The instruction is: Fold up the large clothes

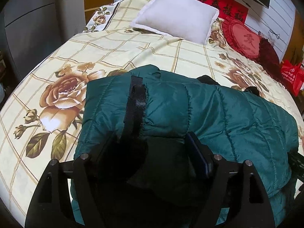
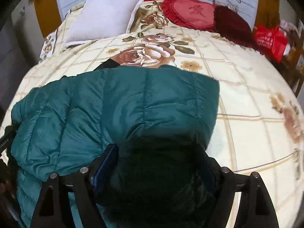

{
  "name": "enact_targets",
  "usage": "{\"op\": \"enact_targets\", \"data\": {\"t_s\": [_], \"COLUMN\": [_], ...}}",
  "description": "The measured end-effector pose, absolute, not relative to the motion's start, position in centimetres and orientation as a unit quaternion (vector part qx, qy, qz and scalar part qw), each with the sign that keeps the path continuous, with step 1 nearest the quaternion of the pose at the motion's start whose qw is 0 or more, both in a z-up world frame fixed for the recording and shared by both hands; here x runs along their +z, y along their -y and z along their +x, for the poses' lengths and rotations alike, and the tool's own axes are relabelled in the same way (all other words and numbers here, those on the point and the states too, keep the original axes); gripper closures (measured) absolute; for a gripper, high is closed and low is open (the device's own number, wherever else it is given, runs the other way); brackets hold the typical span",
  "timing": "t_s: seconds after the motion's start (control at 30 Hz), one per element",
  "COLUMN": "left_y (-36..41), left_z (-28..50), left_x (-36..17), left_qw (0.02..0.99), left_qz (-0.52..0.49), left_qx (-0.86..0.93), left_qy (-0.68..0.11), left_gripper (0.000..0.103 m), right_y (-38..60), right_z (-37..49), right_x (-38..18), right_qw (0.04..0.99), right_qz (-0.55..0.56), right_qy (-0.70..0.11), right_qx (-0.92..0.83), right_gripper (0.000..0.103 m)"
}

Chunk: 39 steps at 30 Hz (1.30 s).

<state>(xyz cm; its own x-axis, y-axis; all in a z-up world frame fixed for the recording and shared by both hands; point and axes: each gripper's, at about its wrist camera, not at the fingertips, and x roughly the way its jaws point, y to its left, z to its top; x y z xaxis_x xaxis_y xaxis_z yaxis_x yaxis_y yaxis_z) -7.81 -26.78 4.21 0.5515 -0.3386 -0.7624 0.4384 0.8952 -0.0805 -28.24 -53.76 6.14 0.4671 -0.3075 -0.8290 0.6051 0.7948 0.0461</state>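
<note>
A dark green quilted puffer jacket (image 1: pixel 228 114) (image 2: pixel 114 104) lies folded across the flowered bedspread (image 1: pixel 95 57) (image 2: pixel 247 95). A black strap (image 1: pixel 136 102) runs over its left end, and black lining (image 1: pixel 207 79) peeks out at its far edge. My left gripper (image 1: pixel 152 138) points down at the jacket's left end, its jaws wide apart with puffy fabric bulging between them. At the jacket's right end, my right gripper (image 2: pixel 157 148) also has wide jaws, and a dark fold fills the gap. Neither gripper's pads visibly pinch the cloth.
A white pillow (image 1: pixel 176 17) (image 2: pixel 102 15) and a red heart cushion (image 1: pixel 245 38) (image 2: pixel 190 13) sit at the head of the bed. A red bag (image 1: pixel 292 77) (image 2: pixel 269 39) stands off the right side. Grey cabinets (image 1: pixel 28 28) line the left.
</note>
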Motion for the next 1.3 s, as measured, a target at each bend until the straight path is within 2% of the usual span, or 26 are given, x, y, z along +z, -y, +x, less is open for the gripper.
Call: {"op": "enact_targets", "data": {"t_s": [0.47,0.77,1.3], "left_y": [20.9,16.7,14.0], "left_z": [-13.5,-18.4,-23.6], "left_x": [9.5,10.3,10.1], "left_qw": [0.878,0.877,0.868], "left_qz": [0.064,0.061,0.064], "left_qx": [-0.242,-0.243,-0.262], "left_qy": [-0.408,-0.41,-0.417], "left_gripper": [0.027,0.027,0.027], "right_y": [48.1,45.4,42.2], "right_z": [-36.3,-40.1,-44.5], "right_x": [12.9,12.9,12.0], "right_qw": [0.87,0.868,0.865], "right_qz": [0.176,0.18,0.183], "right_qy": [-0.393,-0.398,-0.408], "right_qx": [-0.239,-0.237,-0.228], "right_gripper": [0.021,0.021,0.021]}}
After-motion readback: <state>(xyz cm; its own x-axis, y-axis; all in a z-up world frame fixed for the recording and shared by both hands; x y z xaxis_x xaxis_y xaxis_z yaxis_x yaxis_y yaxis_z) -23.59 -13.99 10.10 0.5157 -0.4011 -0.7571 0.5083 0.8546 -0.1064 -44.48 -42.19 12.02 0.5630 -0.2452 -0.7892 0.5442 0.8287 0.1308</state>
